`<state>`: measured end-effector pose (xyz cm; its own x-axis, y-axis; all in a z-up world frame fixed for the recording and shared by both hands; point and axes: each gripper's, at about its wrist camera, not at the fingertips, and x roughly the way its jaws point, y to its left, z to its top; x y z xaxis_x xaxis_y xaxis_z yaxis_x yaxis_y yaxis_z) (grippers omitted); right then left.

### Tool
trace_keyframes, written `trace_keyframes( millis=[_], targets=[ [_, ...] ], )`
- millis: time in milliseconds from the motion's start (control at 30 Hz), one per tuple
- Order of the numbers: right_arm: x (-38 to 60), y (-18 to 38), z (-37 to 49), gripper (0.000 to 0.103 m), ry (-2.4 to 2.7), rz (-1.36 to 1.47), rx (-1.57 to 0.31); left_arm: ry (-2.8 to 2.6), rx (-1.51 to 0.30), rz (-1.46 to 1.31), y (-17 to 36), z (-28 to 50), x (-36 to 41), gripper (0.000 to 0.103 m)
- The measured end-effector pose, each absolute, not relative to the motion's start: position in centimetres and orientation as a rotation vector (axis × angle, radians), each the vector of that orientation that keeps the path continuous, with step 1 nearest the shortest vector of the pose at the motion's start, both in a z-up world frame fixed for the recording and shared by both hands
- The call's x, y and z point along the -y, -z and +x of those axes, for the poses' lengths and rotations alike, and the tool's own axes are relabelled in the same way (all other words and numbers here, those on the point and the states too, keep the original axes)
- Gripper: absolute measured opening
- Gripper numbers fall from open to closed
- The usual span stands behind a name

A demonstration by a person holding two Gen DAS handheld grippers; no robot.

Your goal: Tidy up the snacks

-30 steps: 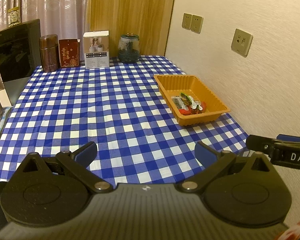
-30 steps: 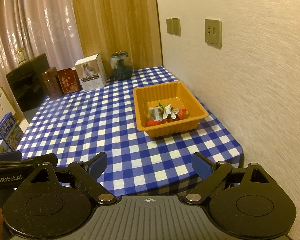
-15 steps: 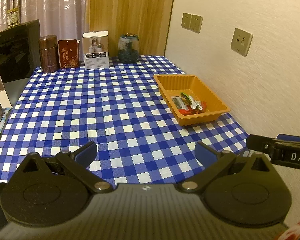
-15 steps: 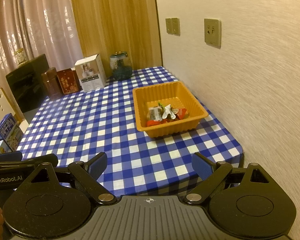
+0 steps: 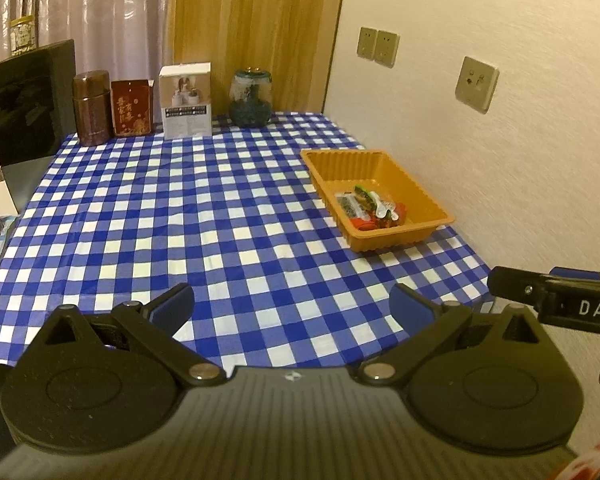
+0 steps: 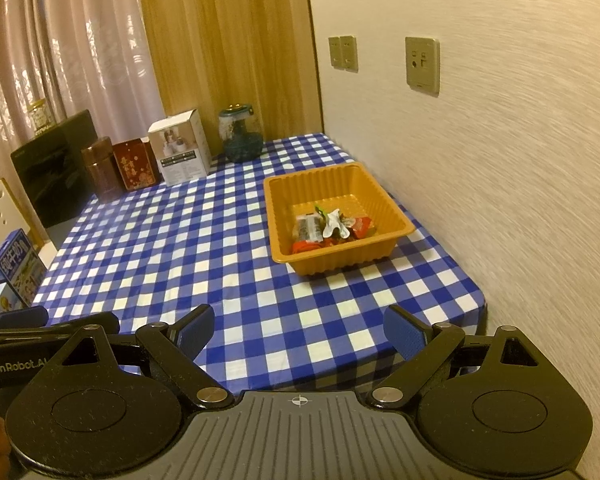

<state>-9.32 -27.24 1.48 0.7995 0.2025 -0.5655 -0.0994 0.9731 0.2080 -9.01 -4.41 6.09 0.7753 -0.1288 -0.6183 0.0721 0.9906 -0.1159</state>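
An orange plastic tray (image 5: 428, 196) (image 6: 384, 204) sits on the blue checked tablecloth near the right wall. Several wrapped snacks (image 5: 370, 210) (image 6: 330, 228) lie piled in its near end. My left gripper (image 5: 292, 308) is open and empty above the table's near edge, well short of the tray. My right gripper (image 6: 298, 330) is open and empty, also at the near edge, with the tray ahead of it. The right gripper's side shows at the right of the left wrist view (image 5: 560, 304).
Along the far edge stand a brown canister (image 5: 92, 108), a red tin (image 5: 132, 108), a white box (image 5: 186, 100) and a glass jar (image 5: 250, 98). A black appliance (image 5: 24, 100) stands at the far left. Cartons (image 6: 16, 268) sit off the table's left side.
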Motion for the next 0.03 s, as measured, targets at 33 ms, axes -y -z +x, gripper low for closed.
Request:
trace_keyframes(
  millis=[33],
  targets=[
    [27.25,-1.47,-9.31,0.091,-0.163,0.172,-0.625,0.109,-0.674,-0.091,-6.08,-9.01,4.37,0.103]
  ],
)
